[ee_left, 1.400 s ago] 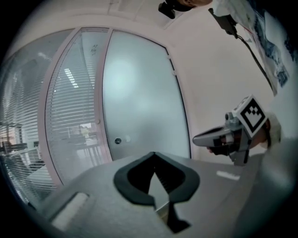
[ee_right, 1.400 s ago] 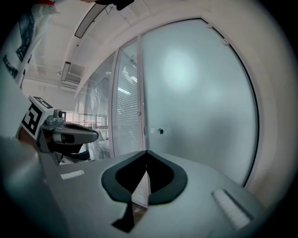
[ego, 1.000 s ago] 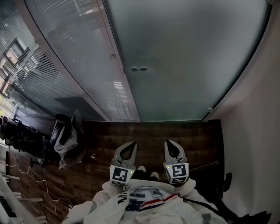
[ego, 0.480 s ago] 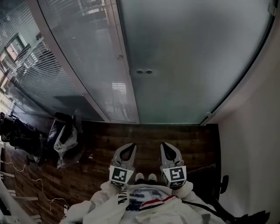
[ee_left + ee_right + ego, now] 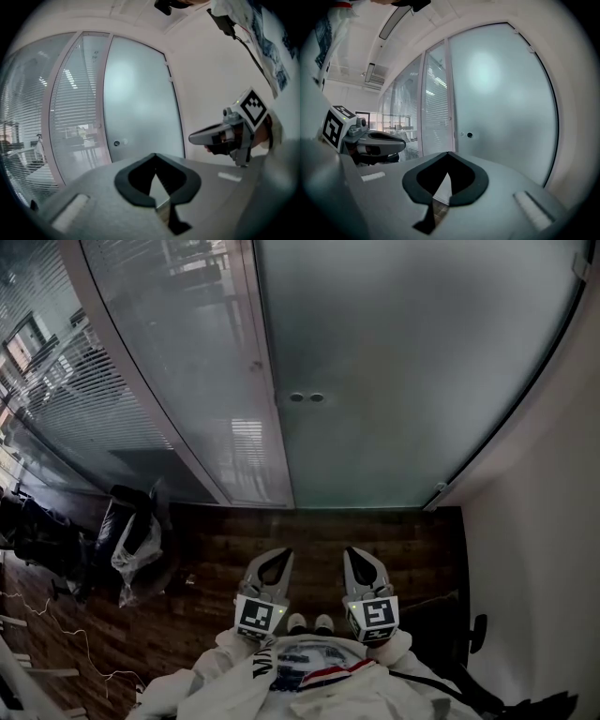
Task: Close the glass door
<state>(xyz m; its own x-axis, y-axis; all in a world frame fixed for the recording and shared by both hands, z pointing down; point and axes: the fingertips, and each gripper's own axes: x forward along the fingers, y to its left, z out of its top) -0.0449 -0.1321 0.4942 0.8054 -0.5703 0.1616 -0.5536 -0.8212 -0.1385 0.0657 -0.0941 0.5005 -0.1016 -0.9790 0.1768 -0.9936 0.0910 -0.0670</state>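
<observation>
While left gripper [image 5: 273, 554] and right gripper [image 5: 359, 554] sit pressed together, empty: tall frosted glass door [image 5: 412, 381], upright, ahead, well apart; right gripper squarely facing.

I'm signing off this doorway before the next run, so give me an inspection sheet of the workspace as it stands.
Surface: dark wooden floor.
Job's things: frosted glass door looks closed, its bottom edge in line with the partition beside it; two round fittings sit near its edge.
Clutter: pale plastic bag among dark bags at the left.
Grippers: left gripper and right gripper are both shut and empty, side by side, apart from the door.
Cables: thin pale cable loose on the floor at the left.
Surroundings: glass partition with blinds at the left, white wall at the right.
</observation>
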